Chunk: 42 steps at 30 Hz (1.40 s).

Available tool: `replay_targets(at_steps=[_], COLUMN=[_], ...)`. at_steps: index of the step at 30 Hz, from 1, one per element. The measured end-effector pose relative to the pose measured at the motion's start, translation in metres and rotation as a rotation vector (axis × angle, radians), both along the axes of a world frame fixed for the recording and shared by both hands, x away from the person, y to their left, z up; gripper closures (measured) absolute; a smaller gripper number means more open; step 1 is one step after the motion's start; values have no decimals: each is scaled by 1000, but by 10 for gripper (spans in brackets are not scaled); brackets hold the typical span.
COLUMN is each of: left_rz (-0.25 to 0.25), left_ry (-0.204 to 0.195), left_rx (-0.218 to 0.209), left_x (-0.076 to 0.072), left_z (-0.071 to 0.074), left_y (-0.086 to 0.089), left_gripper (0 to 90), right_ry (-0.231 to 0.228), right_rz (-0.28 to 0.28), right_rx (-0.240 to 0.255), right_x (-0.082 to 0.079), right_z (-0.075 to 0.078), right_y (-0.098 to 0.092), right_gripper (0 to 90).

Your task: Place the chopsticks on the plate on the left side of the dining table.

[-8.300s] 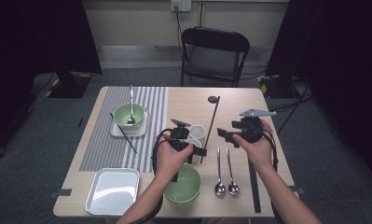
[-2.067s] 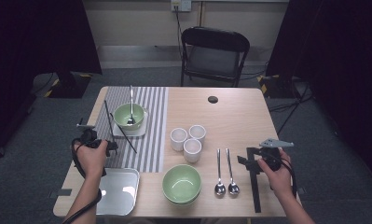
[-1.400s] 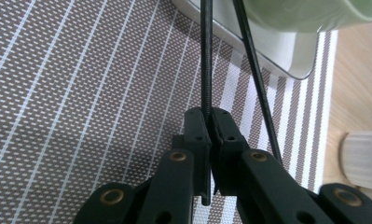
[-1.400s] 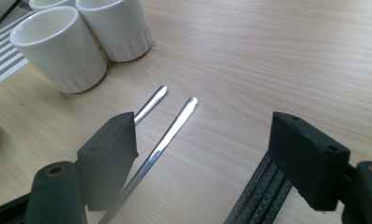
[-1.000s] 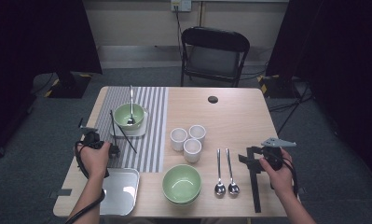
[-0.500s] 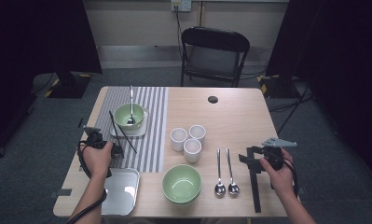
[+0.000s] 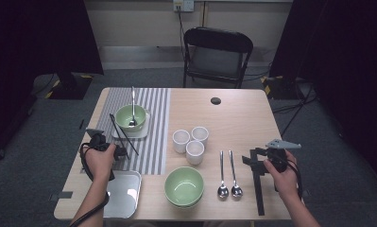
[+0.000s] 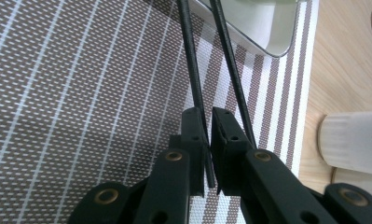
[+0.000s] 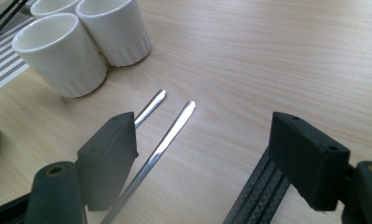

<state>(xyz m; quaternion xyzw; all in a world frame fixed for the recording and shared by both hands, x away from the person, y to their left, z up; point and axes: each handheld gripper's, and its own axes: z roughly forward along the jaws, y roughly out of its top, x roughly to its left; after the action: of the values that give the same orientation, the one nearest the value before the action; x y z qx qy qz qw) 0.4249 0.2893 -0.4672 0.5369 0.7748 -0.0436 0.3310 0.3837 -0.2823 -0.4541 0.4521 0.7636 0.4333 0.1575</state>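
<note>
Two black chopsticks [image 8: 193, 79] lie on the striped mat [image 8: 81, 93] near the counter's left edge, tips by the small tray [image 8: 263, 28]. Left hand-held gripper [image 8: 208, 140] is clamped narrow on one chopstick. Right hand-held gripper [image 9: 207, 140] hovers wide apart near the right edge, over two spoon handles [image 9: 169, 130]; white cups [image 9: 81, 42] beyond.

Chopsticks [image 8: 193, 74]: two thin black sticks, lying on the striped mat [image 8: 81, 93], far ends by the white tray [image 8: 263, 32] under the small green bowl [image 7: 129, 117]. One stick's near end is pinched in the left gripper [image 8: 208, 140]; the other runs just beside the jaw.
</note>
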Motion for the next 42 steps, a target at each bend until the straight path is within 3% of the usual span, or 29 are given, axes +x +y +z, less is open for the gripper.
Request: replay_targets(at_steps=[12,18,20,22,24,29,42], left_rz=[0,-33,-5,-35,-12,-25,-4], left_ry=[-9,-10,-17,-12,-20,-20,-32], left_rx=[-17,-22,-30,-24,-32,-29,2], left_x=[-1,-1,0,0,0,0,5], left_z=[1,2,3,2,2,2,6], left_y=[-6,-7,-11,-10,-12,-12,-5], left_gripper=[839,843,851,853,870,881,745], right_ry=[0,-6,-5,-3,-3,-4,-4], right_rz=[1,3,3,3,3,3,3], right_rx=[2,3,4,2,4,8,6], right_x=[0,0,0,0,0,0,0], right_z=[1,1,1,1,1,1,1], right_y=[0,0,0,0,0,0,0], right_gripper=[229,229,229,229,229,229,229])
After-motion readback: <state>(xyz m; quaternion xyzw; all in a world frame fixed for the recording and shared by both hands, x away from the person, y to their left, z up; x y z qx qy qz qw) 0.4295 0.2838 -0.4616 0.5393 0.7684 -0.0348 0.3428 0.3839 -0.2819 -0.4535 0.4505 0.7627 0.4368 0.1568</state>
